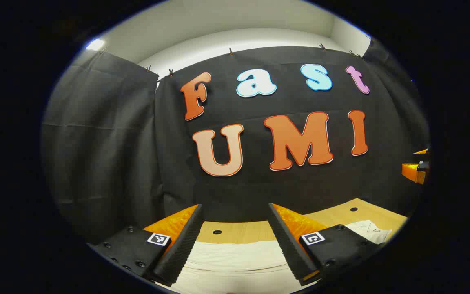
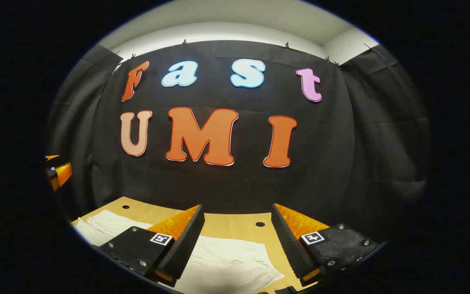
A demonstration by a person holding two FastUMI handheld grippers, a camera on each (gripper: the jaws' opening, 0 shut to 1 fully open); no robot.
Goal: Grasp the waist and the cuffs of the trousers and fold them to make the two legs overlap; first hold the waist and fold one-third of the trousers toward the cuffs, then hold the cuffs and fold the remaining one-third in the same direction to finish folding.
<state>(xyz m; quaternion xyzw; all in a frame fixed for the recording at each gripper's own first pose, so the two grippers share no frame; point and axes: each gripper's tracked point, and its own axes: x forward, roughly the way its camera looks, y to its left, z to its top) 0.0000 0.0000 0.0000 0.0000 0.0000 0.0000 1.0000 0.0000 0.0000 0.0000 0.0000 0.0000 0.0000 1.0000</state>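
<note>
Wooden tabletop [image 2: 235,228] stretches ahead of me to the black cloth wall, with the pale trousers [image 2: 227,265] spread flat on it, their long axis running side to side across both my hands. My left gripper [image 1: 235,241] hangs above the cloth, fingers wide apart, holding nothing. My right gripper [image 2: 237,243] is equally spread and empty, one end of the trousers just below and ahead. I judge each hand must drop straight down onto its own end.
</note>
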